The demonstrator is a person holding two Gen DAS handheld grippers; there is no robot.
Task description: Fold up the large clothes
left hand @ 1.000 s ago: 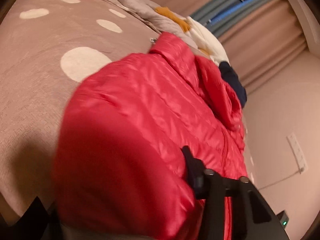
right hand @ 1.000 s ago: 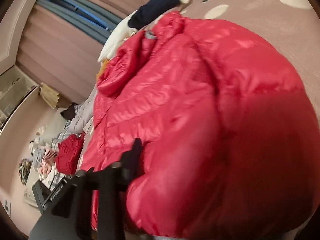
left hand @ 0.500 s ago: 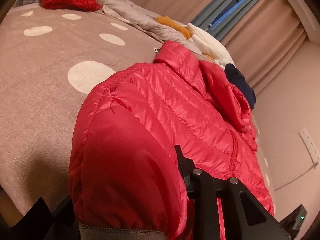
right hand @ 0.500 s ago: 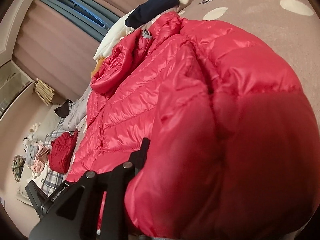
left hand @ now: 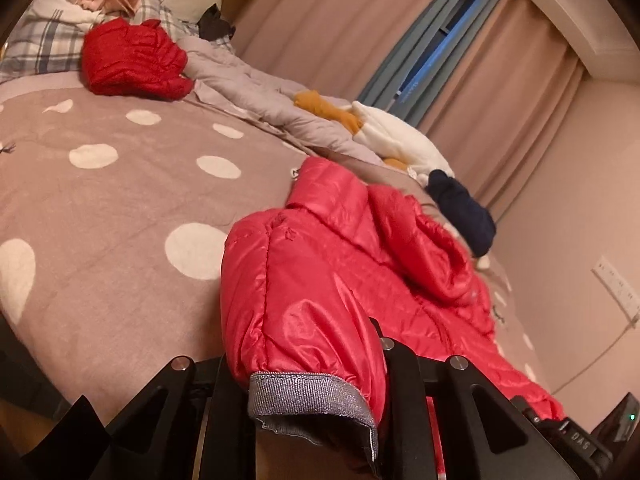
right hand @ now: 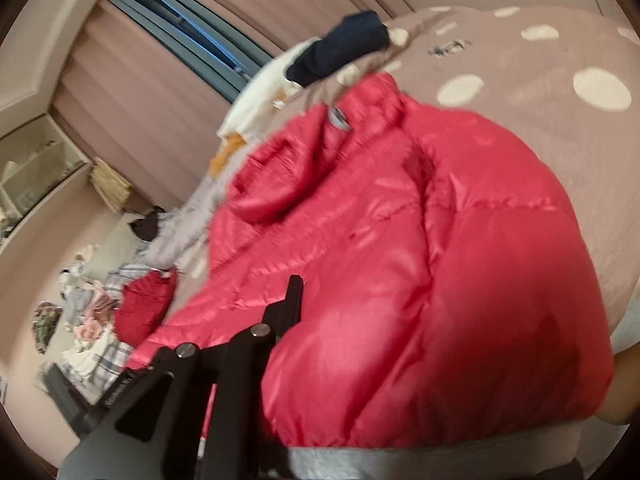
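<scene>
Sleeves need lifting evenly, I judge, so both cuffs swing inward across the chest together without dragging the body crooked. Left gripper [left hand: 312,384] is closing its jaws on the grey-cuffed sleeve [left hand: 304,320] at lower centre; right gripper [right hand: 400,360] is clamped on the other sleeve [right hand: 460,340], lower right. Between them the red puffer jacket [left hand: 400,264] sprawls glossy, quilted and hooded across the dotted bedspread [left hand: 100,208], mid-frame.

Bare blanket [left hand: 100,216] left of jacket [left hand: 320,280]; clothes pile [left hand: 280,108] beyond.
</scene>
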